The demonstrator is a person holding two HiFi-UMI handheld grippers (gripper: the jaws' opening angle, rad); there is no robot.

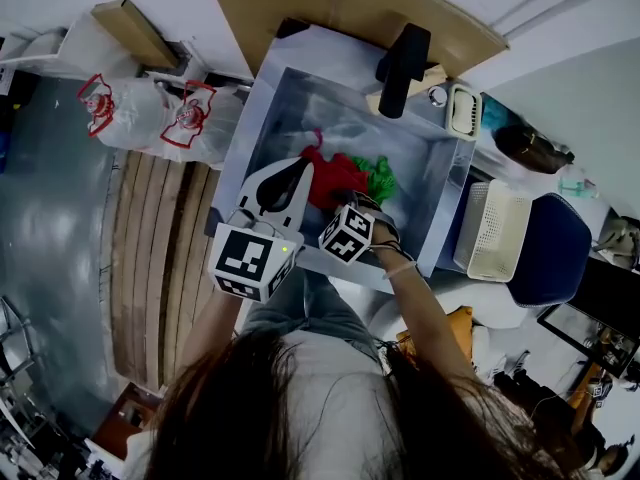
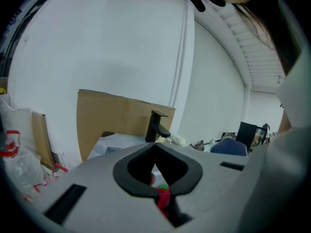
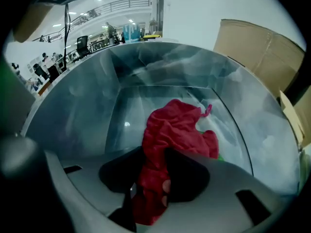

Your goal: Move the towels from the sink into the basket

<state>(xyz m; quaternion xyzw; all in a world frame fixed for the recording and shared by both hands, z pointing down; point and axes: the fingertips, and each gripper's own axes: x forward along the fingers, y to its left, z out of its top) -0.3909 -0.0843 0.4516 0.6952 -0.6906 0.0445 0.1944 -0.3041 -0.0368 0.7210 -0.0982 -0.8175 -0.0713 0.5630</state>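
A red towel lies bunched in the steel sink, and a green towel sits just right of it. My right gripper points steeply down into the sink. In the right gripper view the red towel runs up through the right gripper, whose pads press on it from both sides. A sliver of the green towel peeks out behind. My left gripper hovers over the sink's near left part, shut with its tips touching and nothing held.
A white slatted basket stands right of the sink, beside a blue chair. A black faucet rises at the sink's far rim. Cardboard leans behind it. Plastic bags lie at the left.
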